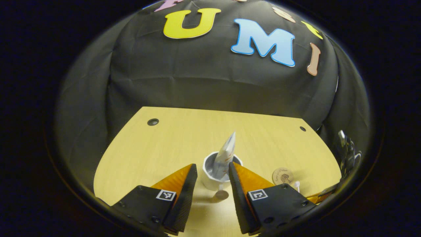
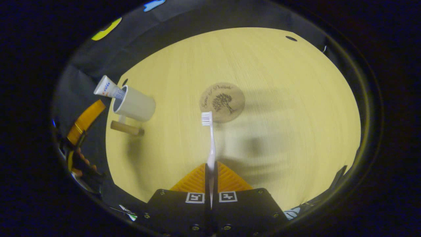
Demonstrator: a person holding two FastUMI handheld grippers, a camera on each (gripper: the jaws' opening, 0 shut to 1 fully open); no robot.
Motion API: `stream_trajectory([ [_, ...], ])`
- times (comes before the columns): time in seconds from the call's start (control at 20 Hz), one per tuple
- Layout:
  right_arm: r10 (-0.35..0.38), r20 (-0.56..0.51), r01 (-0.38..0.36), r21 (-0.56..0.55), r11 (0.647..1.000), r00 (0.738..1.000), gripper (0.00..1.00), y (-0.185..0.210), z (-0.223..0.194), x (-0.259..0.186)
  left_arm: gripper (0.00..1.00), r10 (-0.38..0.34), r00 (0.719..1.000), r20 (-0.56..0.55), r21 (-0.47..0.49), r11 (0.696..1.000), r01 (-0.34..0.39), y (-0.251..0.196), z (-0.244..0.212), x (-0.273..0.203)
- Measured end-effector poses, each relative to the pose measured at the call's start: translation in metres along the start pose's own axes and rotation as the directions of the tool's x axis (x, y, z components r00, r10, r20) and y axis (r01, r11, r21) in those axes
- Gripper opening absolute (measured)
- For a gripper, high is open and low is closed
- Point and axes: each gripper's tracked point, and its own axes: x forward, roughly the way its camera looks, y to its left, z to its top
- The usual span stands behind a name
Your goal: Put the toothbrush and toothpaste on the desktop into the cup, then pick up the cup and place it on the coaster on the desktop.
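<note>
Toothbrush [image 2: 210, 141]: one, clamped by its handle between the closed fingers of the right gripper [image 2: 210, 171], standing out forward along them with the bristle head farthest from the gripper. In the right gripper view the head overlaps the near edge of the coaster [image 2: 222, 102]; whether it touches the coaster or hangs above it cannot be told.

Left gripper [image 1: 213, 174]: fingers spread apart, nothing between them, both clear of the cup [image 1: 217, 172], which sits in the gap just beyond the tips.

Counts: one cup, one toothpaste tube [image 1: 225, 154], one coaster, one toothbrush, two grippers.

Cup: white, upright on the desk [image 1: 184, 138], with a wooden handle on its side that shows in the left gripper view as a round brown end [image 1: 221, 195] at the near base of the cup. Toothpaste stands inside the cup, tilted, its flat crimped end sticking up above the rim.

Coaster: round, wooden, printed with a tree, lying flat on the desk to the right of the cup and apart from it in the left gripper view.

Farther off: two dark round holes near the back corners of the desk, then the black cloth wall [image 1: 197, 72]. In the right gripper view, the other gripper and the holding hand's fingers [image 2: 82, 161] show at the left edge, beside the cup.
</note>
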Motion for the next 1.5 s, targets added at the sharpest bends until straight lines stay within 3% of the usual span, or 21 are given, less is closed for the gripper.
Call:
stream_trajectory([
  [0.3,0.105,0.131,-0.107,0.012,0.994,0.986,0.02,0.077,0.085,-0.016,0.62,0.032,0.999,-0.041,-0.02,0.999,-0.033,0.037,-0.024,-0.035],
  [0.35,0.113,0.145,-0.117,0.018,0.993,0.983,0.02,0.085,0.092,-0.014,0.68,0.039,0.998,-0.047,-0.026,0.999,-0.04,0.045,-0.028,-0.042],
  [0.4,0.124,0.157,-0.13,0.029,0.991,0.98,0.01,0.093,0.1,-0.012,0.62,0.047,0.997,-0.054,-0.032,0.998,-0.049,0.054,-0.032,-0.049],
  [0.55,0.151,0.185,-0.17,0.091,0.981,0.971,0.02,0.114,0.121,-0.01,0.65,0.091,0.993,-0.071,-0.047,0.994,-0.094,0.087,-0.043,-0.065],
  [0.9,0.198,0.292,-0.267,0.219,0.938,0.936,0.01,0.166,0.172,0.001,0.62,0.163,0.979,-0.123,-0.097,0.98,-0.175,0.149,-0.07,-0.104],
  [1.15,0.169,0.373,-0.257,0.2,0.946,0.912,0.02,0.188,0.185,0.02,0.62,0.186,0.971,-0.152,-0.12,0.971,-0.205,0.174,-0.081,-0.112],
  [1.2,0.162,0.387,-0.25,0.188,0.95,0.908,0.02,0.19,0.185,0.023,0.69,0.187,0.97,-0.154,-0.122,0.971,-0.207,0.178,-0.081,-0.114],
  [1.5,0.161,0.486,-0.224,0.074,0.972,0.859,0.02,0.196,0.177,0.036,0.65,0.171,0.972,-0.16,-0.101,0.977,-0.189,0.176,-0.073,-0.115],
])
